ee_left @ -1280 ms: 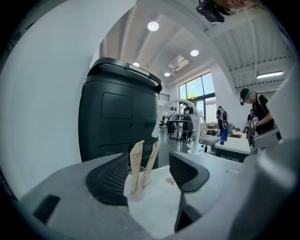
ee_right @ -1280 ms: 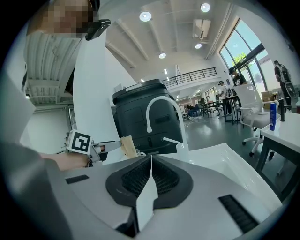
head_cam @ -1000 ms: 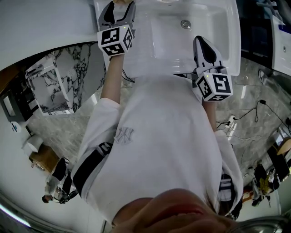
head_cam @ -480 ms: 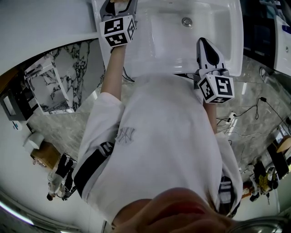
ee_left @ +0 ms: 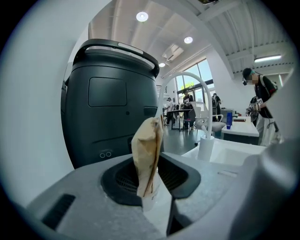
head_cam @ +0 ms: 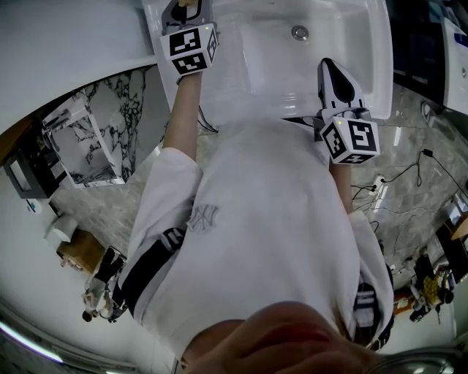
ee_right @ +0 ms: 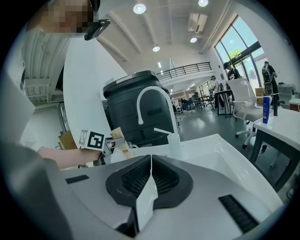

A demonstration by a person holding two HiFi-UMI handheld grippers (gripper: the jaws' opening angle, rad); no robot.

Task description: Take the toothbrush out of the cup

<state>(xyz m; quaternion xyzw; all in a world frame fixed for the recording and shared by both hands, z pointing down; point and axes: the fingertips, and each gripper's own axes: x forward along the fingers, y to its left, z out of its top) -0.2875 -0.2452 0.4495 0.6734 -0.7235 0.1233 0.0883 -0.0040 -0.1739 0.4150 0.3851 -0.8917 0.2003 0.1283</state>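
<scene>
The toothbrush [ee_left: 147, 157] stands upright in a tan paper wrapper, its white lower end showing below the paper. My left gripper [ee_left: 152, 192] has the wrapper between its jaws, which are closing with the pads against its sides. In the head view this gripper [head_cam: 187, 10] sits at the sink's far left corner. From the right gripper view the tan wrapper [ee_right: 117, 133] rises out of a white cup [ee_right: 123, 151] beside the left gripper's marker cube. My right gripper [ee_right: 151, 161] is shut on nothing and hovers over the sink's near right edge [head_cam: 333, 73].
A white basin [head_cam: 292, 73] with a drain [head_cam: 299, 32] lies ahead. A white curved faucet [ee_right: 149, 99] and a clear bottle [ee_right: 174, 140] stand at its back. Behind them is a large black bin [ee_left: 112, 103]. A person [ee_left: 260, 101] stands far right.
My left gripper has moved away from me toward the sink's far left corner, and its jaws have narrowed around the tan wrapper. The right gripper has stayed put.
</scene>
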